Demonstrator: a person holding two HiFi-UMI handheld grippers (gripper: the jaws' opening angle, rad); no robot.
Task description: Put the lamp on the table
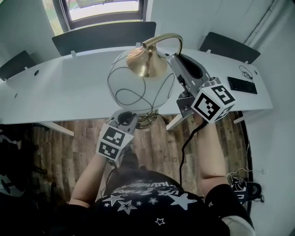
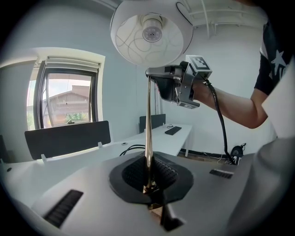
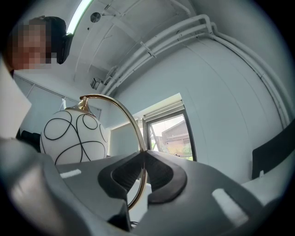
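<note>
The lamp has a white globe shade (image 1: pixel 138 85) with black looping lines, a brass cap and a curved brass arm (image 1: pixel 163 39). It hangs in the air over the near edge of the long white table (image 1: pixel 55 92). My left gripper (image 1: pixel 126 117) is under the globe, shut on the straight brass stem (image 2: pixel 148 138), which stands upright between its pads. My right gripper (image 1: pixel 175 57) is shut on the curved arm (image 3: pixel 133 129) near its top. In the left gripper view the shade (image 2: pixel 152 34) shows from below, with the right gripper (image 2: pixel 159 73) beside it. The lamp's base is hidden.
Black chairs (image 1: pixel 103 37) stand behind the table, below a window (image 1: pixel 103 9). A black keyboard (image 1: pixel 242 85) and a cable lie at the table's right end. Wooden floor (image 1: pixel 156 143) lies below me, with a black cord trailing from the right gripper.
</note>
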